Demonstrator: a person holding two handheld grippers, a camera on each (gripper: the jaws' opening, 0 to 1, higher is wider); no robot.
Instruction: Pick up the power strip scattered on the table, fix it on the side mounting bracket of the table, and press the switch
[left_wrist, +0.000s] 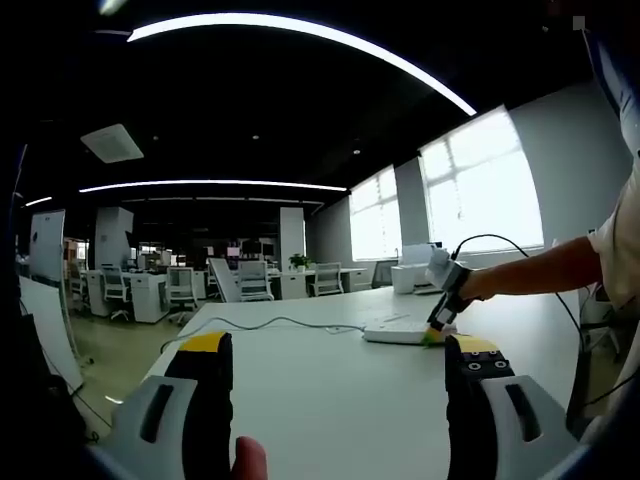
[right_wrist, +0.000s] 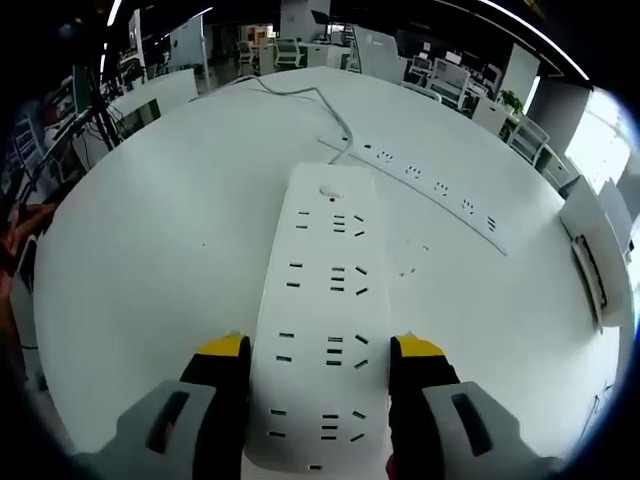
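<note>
A wide white power strip (right_wrist: 322, 290) lies flat on the white table (right_wrist: 150, 250), running away from me between the yellow-tipped jaws of my right gripper (right_wrist: 322, 347). The jaws press against its two long sides near its close end, so the gripper is shut on it. From the left gripper view, the same strip (left_wrist: 395, 333) rests on the table (left_wrist: 330, 400), with the right gripper (left_wrist: 440, 315) at its right end, held by a person's arm (left_wrist: 540, 270). My left gripper (left_wrist: 340, 348) hovers open over the near table, nothing between its jaws.
A second, slim power strip (right_wrist: 430, 185) with a white cable (right_wrist: 320, 100) lies farther back on the table. A white box (right_wrist: 590, 255) stands at the right edge. Office desks and chairs (left_wrist: 180, 290) lie beyond the table.
</note>
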